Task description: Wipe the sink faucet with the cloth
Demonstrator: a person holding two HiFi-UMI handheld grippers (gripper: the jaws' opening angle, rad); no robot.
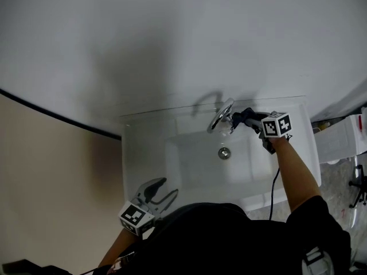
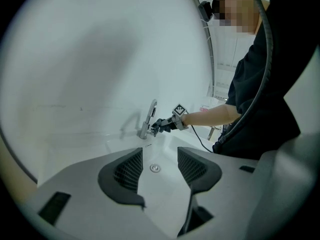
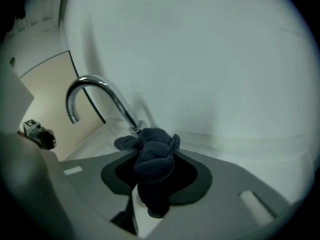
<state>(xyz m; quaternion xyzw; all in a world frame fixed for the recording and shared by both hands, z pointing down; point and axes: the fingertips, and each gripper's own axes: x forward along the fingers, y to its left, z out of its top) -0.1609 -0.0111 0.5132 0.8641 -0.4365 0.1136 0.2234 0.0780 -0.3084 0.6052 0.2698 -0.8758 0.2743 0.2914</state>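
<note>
The head view alone shows the whole layout. The white sink [image 1: 143, 153] fills the middle of the frame. The faucet [image 1: 221, 116] stands at its upper edge, and the right gripper [image 1: 243, 119] reaches it from the right on a bare forearm. The left gripper [image 1: 165, 188] is at the lower left, over the sink's near rim and well apart from the faucet.

Only the right gripper view shows the grip closely. Its jaws are clamped on a bunched dark cloth [image 3: 152, 159], whose front folds lie against the lower stem of the faucet [image 3: 97, 91] at frame centre. The left gripper [image 3: 37, 133] is small at the far left edge.

The left gripper view shows that gripper's jaws standing apart with nothing held. Far off between them is the drain [image 2: 155, 168], and above it the right gripper [image 2: 159, 125] meets the faucet [image 2: 149, 119] from the right.

The basin holds the round drain [image 1: 224, 152] at its bottom, just below the spout.

In the right gripper view the faucet's gooseneck rises from its base at centre and arcs to the upper left, with its mouth turned downward. In the head view its long axis runs from upper right to lower left, with the spout over the basin.
</note>
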